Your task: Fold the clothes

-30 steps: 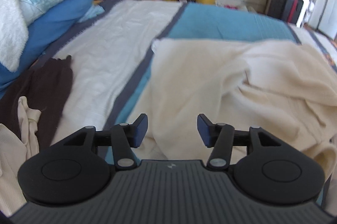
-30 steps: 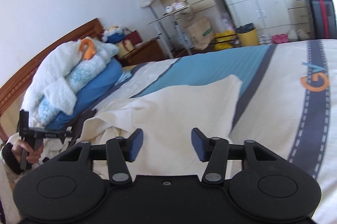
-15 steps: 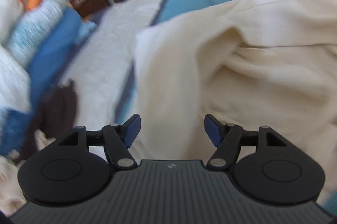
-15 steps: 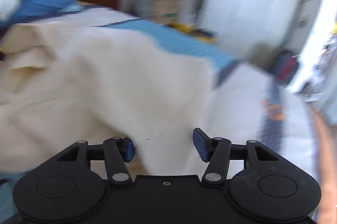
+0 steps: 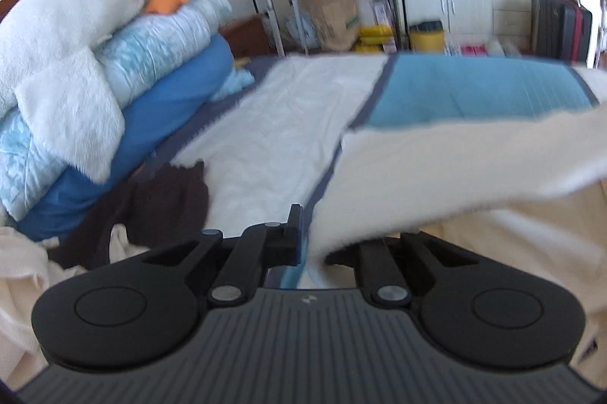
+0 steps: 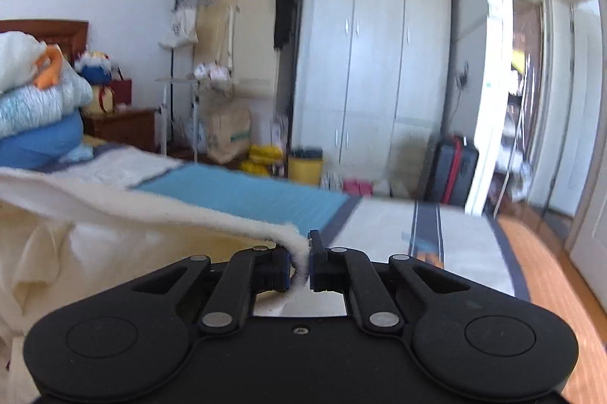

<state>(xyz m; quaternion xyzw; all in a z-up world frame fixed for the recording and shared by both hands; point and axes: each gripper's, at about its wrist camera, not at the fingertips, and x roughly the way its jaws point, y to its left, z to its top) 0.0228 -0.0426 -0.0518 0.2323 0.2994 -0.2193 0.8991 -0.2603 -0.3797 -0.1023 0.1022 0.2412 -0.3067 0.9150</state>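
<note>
Both tongs have a hem of the cream garment (image 5: 436, 168) pinched and lifted off the bed (image 5: 288, 123). The right gripper (image 6: 300, 265) is closed narrow on one corner, fabric squeezed between its blue pads. The left gripper (image 5: 315, 244) seems clamped on the other end, though cloth hides its far finger, so I judge that from how the edge hangs from it. Between them the edge stretches like a raised band, while the rest of the garment sags in soft rumples onto the blue and white bedspread. It looks thick and fleecy, not yet a neat flat shape, so folding is underway at best. A brown garment (image 5: 159, 199) lies heaped near the stacked blankets (image 5: 76, 70), apparently unfolded
</note>
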